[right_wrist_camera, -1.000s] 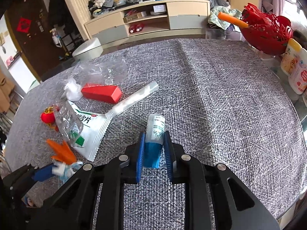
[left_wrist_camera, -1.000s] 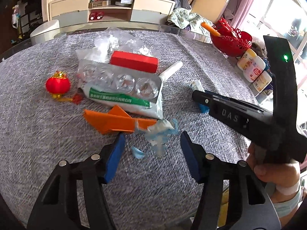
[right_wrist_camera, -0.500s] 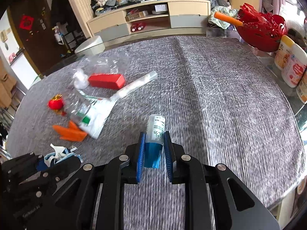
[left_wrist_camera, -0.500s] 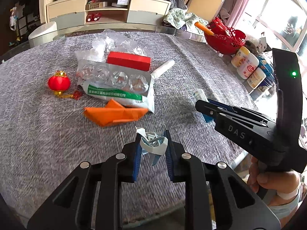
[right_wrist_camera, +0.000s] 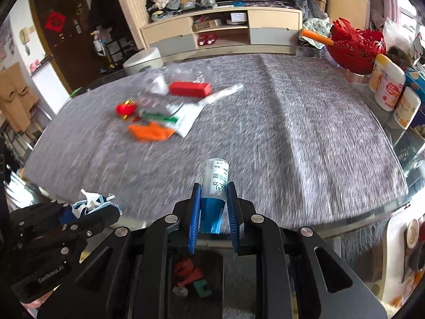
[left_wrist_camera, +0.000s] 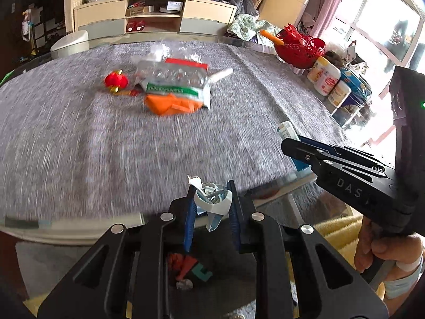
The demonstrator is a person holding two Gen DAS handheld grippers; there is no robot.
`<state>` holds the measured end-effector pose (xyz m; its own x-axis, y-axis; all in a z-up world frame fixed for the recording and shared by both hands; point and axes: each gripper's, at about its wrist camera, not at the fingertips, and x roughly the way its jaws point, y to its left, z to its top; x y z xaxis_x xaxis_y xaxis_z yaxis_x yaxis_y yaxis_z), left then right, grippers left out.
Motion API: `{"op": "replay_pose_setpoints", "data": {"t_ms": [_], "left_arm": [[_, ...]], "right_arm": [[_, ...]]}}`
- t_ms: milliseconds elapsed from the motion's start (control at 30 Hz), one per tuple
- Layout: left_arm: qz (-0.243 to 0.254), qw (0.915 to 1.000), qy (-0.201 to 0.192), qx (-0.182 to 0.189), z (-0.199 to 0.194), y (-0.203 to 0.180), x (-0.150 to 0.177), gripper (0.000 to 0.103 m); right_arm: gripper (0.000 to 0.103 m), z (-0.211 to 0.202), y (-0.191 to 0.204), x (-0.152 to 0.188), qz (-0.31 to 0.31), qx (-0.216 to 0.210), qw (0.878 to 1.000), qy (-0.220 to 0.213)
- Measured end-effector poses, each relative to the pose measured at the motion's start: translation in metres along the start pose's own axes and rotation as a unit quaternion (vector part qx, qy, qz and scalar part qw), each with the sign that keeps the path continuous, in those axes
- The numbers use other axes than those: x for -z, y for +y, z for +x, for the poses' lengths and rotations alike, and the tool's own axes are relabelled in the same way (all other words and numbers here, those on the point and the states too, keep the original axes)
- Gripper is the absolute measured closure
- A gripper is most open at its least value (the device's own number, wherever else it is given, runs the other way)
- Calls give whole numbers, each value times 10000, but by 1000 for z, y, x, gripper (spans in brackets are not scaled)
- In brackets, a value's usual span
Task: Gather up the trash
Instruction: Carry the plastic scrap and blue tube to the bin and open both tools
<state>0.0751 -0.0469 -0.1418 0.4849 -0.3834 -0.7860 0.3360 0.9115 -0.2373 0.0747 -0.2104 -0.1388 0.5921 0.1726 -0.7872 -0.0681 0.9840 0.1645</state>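
Both grippers clamp trash, left gripper (left_wrist_camera: 211,207) crumpled white-blue wrapper (left_wrist_camera: 212,199), right gripper (right_wrist_camera: 212,207) blue-white tube (right_wrist_camera: 215,186), seemingly over dark bin (right_wrist_camera: 196,273) directly below.

The left gripper (left_wrist_camera: 211,214) is holding its jaws clamped around a crumpled scrap; the right gripper (right_wrist_camera: 212,210) is gripping a small tube the same way, a bare hand (left_wrist_camera: 382,250) grasping its handle.

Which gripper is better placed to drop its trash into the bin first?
Left, narrowly. The left gripper holds its crumpled scrap past the table edge, above the bin. The right gripper's tube tip is over the table.
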Motion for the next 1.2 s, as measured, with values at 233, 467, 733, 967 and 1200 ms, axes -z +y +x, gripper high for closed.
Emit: {"op": "replay_pose_setpoints", "data": {"t_ms": [233,467,733,967,1200], "left_arm": [[-20,9999,147,-24,-15,0,47,82],[-134,9985,523,-66,0,11,88,82],[-404,9949,924,-37,28,21,127,82],[-555,9912,1201,-10,47,28,145,82],[-602,9906,1225,-30,49,31,143,75]], "right_arm": [[82,-6,13,47,-44,-290,9989,363],[82,16,15,85,49,-353,9955,875],[82,45,19,112,169,-406,9907,1288],[82,65,24,128,217,-452,9855,1622],[80,66,21,122,286,-400,9855,1621]]}}
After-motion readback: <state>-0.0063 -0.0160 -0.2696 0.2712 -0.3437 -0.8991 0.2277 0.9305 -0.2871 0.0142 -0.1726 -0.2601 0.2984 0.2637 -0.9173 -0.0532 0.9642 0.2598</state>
